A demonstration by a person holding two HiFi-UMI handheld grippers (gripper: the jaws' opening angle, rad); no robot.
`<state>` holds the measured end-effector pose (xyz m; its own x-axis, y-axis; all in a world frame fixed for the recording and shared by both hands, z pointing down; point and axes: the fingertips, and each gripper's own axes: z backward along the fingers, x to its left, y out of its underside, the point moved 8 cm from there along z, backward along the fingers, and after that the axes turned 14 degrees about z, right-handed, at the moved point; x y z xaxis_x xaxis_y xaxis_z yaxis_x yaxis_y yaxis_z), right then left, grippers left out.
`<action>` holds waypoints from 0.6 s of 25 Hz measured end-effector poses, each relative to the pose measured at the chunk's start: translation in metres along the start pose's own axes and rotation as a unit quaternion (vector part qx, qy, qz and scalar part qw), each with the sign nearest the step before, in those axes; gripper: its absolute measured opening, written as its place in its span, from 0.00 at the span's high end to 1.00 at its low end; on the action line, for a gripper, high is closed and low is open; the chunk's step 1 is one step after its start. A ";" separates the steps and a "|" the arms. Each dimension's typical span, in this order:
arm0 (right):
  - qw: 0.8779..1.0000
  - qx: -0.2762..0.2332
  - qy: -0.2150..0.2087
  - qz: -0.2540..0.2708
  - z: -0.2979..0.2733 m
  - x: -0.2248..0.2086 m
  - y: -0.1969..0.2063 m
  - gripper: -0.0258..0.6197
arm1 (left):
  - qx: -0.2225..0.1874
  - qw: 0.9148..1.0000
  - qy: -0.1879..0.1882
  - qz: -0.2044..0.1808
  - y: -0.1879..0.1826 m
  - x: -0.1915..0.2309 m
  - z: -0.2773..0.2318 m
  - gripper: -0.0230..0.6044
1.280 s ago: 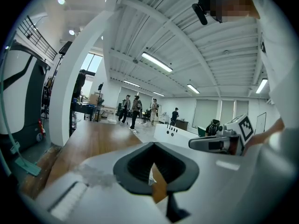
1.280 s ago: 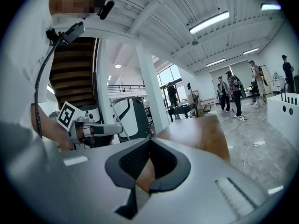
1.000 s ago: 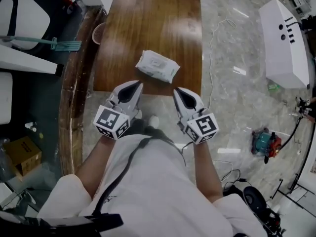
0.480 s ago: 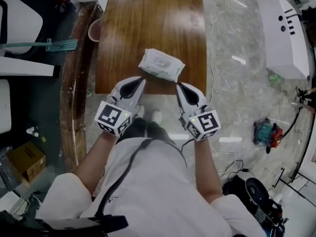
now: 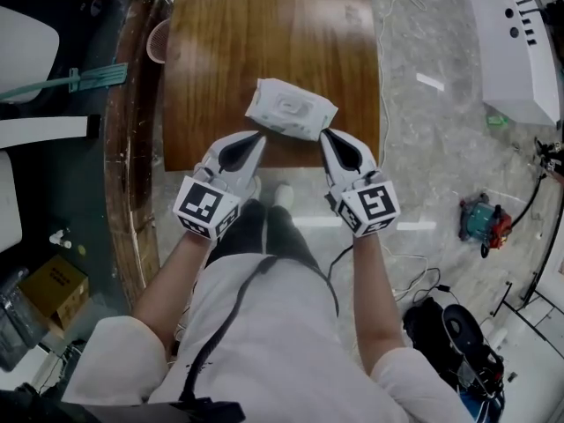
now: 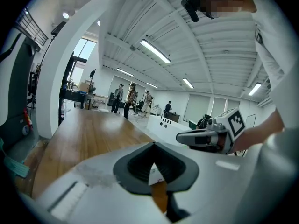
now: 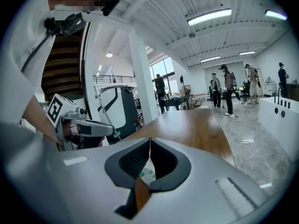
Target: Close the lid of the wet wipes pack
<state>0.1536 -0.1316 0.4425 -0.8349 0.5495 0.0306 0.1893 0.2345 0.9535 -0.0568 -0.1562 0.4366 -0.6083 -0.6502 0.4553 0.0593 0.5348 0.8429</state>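
— While the wet wipes pack (image 5: 291, 108) lies near the tabletop's (image 5: 264, 25) front edge, where are the grippers?
— Left gripper (image 5: 258, 137) and right gripper (image 5: 327, 136) flank its near side, jaws pressed together, holding nothing.

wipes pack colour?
White, with a faint greyish lid panel on top. The wet wipes pack shows best in the head view.

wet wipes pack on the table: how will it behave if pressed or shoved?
Probably soft: the wet wipes pack is a rumpled film pouch, so it should dent under a press. Likely to slide when shoved, since it lies flat on the glossy wooden table. Unlikely to roll or tip: it is low and flat.
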 end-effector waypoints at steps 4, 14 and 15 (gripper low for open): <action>1.000 0.014 -0.006 0.012 -0.020 -0.008 0.013 0.86 | 0.012 1.000 -0.013 0.008 0.011 0.016 -0.013 0.96; 0.998 0.035 -0.031 0.037 -0.068 -0.030 0.042 0.70 | 0.014 1.000 -0.018 0.021 0.031 0.036 -0.036 0.96; 0.998 0.036 -0.034 0.040 -0.071 -0.032 0.044 0.69 | 0.014 0.999 -0.020 0.023 0.033 0.037 -0.037 0.96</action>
<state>0.1520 -0.1954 0.5049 -0.7790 0.6213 0.0840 0.2938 0.2435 0.9243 -0.0479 -0.1825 0.4919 -0.6362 -0.6028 0.4815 0.0657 0.5795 0.8123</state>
